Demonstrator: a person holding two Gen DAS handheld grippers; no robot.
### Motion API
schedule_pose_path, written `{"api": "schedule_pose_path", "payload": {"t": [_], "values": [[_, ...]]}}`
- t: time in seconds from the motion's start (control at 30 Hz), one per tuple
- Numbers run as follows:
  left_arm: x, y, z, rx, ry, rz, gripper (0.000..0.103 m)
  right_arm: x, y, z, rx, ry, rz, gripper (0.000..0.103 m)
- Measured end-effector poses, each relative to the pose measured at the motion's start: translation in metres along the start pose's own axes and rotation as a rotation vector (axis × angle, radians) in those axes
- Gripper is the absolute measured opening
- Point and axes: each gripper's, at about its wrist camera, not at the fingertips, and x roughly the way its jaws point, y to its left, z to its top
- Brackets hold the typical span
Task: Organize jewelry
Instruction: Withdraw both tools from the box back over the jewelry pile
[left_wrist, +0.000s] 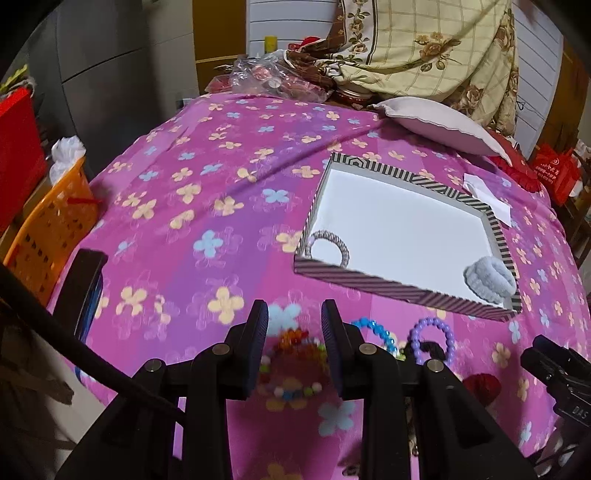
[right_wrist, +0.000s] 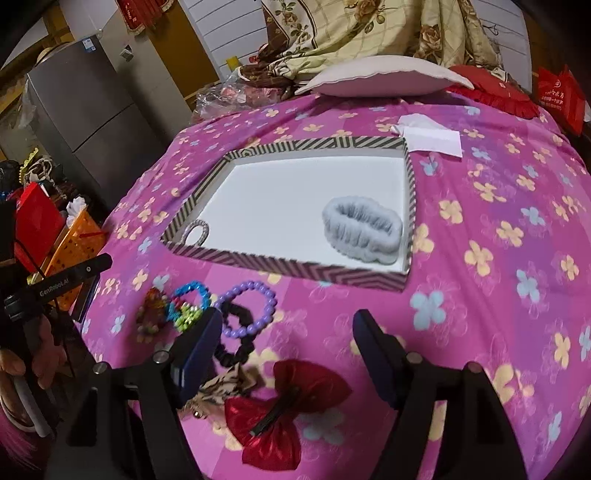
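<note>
Only the right wrist view shows the red bow (right_wrist: 288, 402); both grippers' jaws gape empty.

A pink floral bedsheet (right_wrist: 498, 206) covers the whole surface, wrinkled in places. At the far end lies a pale flat pillow (right_wrist: 380, 75), with a cream rose-print quilt (left_wrist: 436, 40) heaped behind it. Off to the left stands a grey metal refrigerator (right_wrist: 85, 110), and an orange plastic basket (left_wrist: 48, 229) sits low beside the bed.
</note>
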Motion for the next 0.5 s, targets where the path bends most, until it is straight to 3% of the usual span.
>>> {"api": "schedule_pose_path", "payload": {"t": [0.17, 0.5], "values": [[-0.005, 0.003, -0.016, -0.019, 0.017, -0.007, 0.047, -0.006, 0.004, -0.009, -0.032, 0.018, -0.046, 0.077], [-0.019, 0.004, -0.034, -0.025, 0.012, -0.004, 0.047, -0.008, -0.003, -0.026, 0.003, 0.053, -0.028, 0.078]]}}
